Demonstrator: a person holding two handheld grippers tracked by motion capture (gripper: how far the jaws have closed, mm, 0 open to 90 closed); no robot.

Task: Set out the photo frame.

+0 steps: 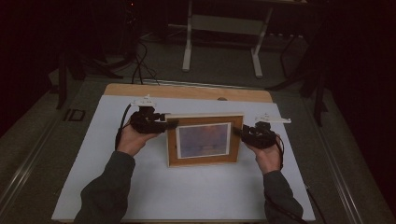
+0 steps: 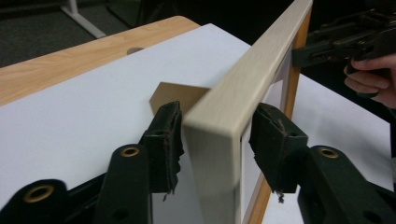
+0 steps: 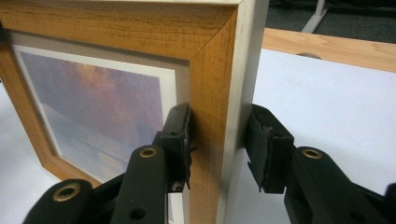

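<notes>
Picture frame (image 1: 205, 140) stands upright near the middle of the white counter (image 1: 187, 196), propped from behind by a brown easel stand (image 2: 177, 95) whose corner peeks past its edge in the left gripper view. Its long axis runs across the counter from the person's left to right, the printed face turned toward the person, so each short side edge points straight at one hand. At the left edge, the left hand-held gripper (image 1: 172, 124) straddles the upper corner: in its own view the pale side of the frame rises between the two black pads (image 2: 163, 140) with a visible gap on both sides, so the jaws stand apart around the wood and do not press on it. At the right edge, the right hand-held gripper (image 3: 219, 144) brackets the wooden border in the same way; one pad lies against or just beside the front face and the other sits close to the pale back edge, with a sliver of space showing there, so it looks apart as well, loosely around the frame and not clamped. Both hands are about equally near. Since the frame looks free-standing on its stand, any coming move turns on the jaws either closing squarely across its thin depth or drawing away sideways along that long axis without nudging it over.
</notes>
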